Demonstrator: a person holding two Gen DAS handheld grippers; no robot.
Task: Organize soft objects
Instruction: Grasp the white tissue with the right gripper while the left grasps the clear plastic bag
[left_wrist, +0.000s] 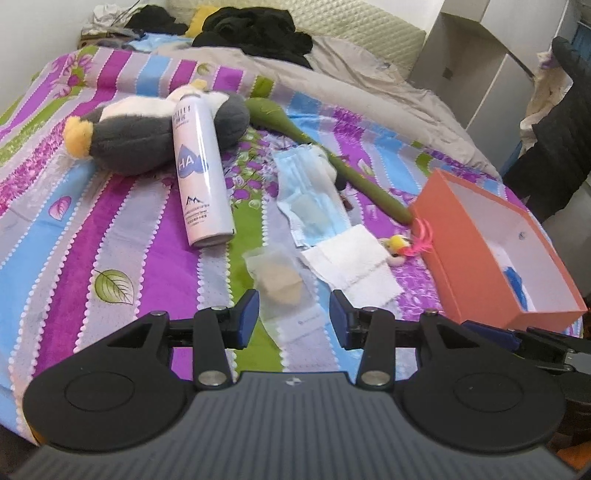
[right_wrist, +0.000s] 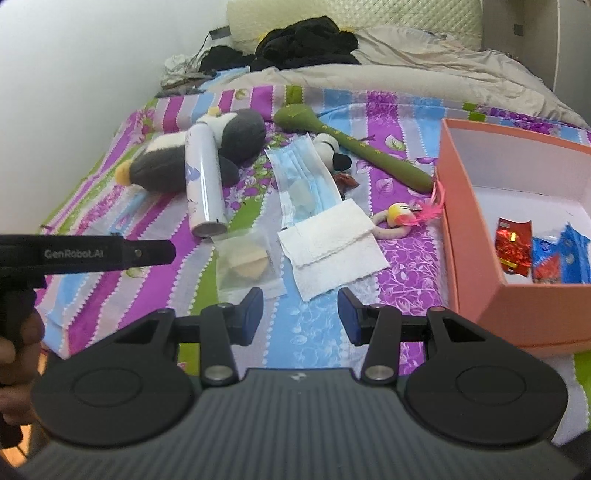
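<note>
orange box (right_wrist: 476, 258) at bedspread (right_wrist: 317, 332) edge, bare cloth beside it

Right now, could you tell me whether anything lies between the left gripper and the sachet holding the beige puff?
Nothing visible does. The left gripper is open, with the sachet directly ahead between its fingers, flat on the bedspread. The white tissue lies alongside it, not across it.

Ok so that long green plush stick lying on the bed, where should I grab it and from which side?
Take the green plush stick at its thin stem, about midway, coming down from above with the jaws across its width. The stem is narrow there and lies flat and diagonal on the bedspread. The broad head is likely too wide, and the tail end sits close against the orange box.
</note>
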